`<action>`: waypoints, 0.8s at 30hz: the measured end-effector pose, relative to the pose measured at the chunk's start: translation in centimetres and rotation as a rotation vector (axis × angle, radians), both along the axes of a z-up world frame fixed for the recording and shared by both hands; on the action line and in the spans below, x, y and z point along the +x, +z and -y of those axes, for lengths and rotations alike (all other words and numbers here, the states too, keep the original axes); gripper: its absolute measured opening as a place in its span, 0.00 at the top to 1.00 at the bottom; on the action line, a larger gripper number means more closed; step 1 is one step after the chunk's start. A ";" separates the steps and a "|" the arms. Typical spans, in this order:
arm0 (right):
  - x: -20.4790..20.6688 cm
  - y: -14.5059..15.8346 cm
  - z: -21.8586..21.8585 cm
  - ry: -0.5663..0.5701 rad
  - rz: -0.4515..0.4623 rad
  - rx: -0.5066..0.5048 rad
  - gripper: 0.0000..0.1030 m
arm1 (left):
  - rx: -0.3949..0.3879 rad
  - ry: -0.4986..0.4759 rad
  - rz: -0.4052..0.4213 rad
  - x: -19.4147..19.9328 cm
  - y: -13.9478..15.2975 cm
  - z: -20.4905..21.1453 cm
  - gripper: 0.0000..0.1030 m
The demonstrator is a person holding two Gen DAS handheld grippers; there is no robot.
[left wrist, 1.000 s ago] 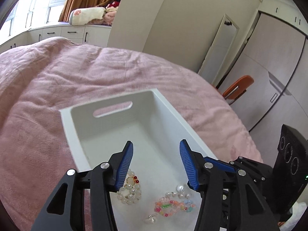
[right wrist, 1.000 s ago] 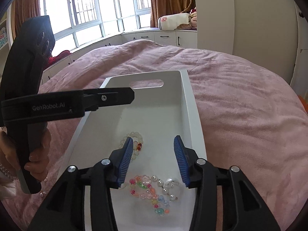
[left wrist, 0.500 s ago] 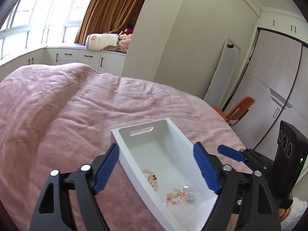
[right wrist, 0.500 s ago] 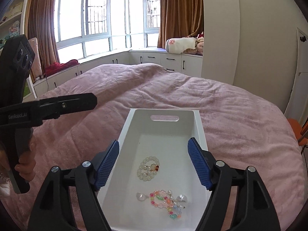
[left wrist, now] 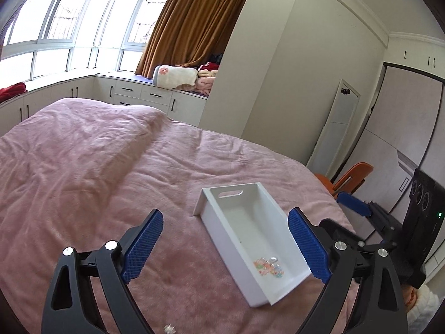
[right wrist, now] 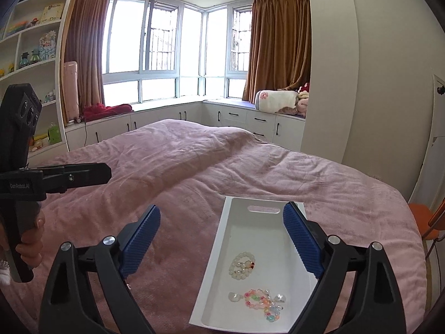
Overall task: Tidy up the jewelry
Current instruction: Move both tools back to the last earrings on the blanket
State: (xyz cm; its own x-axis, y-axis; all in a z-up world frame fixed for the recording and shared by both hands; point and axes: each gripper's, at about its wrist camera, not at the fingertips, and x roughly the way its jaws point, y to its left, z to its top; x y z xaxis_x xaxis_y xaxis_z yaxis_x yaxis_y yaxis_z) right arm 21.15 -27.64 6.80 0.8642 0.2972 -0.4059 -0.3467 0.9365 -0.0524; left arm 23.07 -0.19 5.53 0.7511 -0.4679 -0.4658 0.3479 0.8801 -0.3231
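A white tray (right wrist: 261, 231) with a slot handle lies on the pink bedspread. In it lie a pearl bracelet (right wrist: 242, 261), a coloured bead bracelet (right wrist: 262, 304) and two small pearly pieces. The tray (left wrist: 222, 231) and coloured beads (left wrist: 268, 267) also show in the left wrist view. My right gripper (right wrist: 221, 245) is open and empty, held above the tray's left side. My left gripper (left wrist: 225, 246) is open and empty, high above the tray. A small shiny item (left wrist: 169, 328) lies on the bedspread at the bottom edge.
The pink bedspread (left wrist: 97, 167) covers a large bed. White window cabinets (right wrist: 222, 117) with folded blankets run behind it. An orange chair (left wrist: 350, 178) stands by the bed's right side. The left gripper and the hand holding it show at the left of the right wrist view (right wrist: 41, 181).
Both grippers have pulled up and back from the tray and opened wider. The tray now looks smaller and sits to the right in both views.
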 end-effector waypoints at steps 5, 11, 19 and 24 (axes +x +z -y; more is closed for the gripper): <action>-2.1 0.7 -2.1 0.066 0.036 -0.004 0.10 | 0.046 0.033 -0.009 -2.8 -0.1 -2.4 0.10; -3.5 0.1 -4.7 0.123 0.058 -0.015 0.07 | 0.100 0.074 -0.023 -5.6 -2.1 -4.1 0.09; -2.8 -1.9 -7.1 0.163 0.011 -0.018 0.07 | 0.179 0.061 -0.059 -9.4 -8.0 -3.8 0.09; -2.2 -3.7 -8.5 0.185 -0.020 -0.035 0.08 | 0.196 0.028 -0.102 -10.7 -11.8 -3.1 0.09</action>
State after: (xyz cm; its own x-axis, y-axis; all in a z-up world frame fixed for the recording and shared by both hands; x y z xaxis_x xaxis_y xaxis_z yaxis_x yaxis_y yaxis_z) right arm 18.94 -19.11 3.06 0.7876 0.4359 -0.4356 -0.5145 0.8542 -0.0754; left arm 12.32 2.92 -6.25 0.7068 -0.3403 -0.6202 0.2965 0.9385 -0.1771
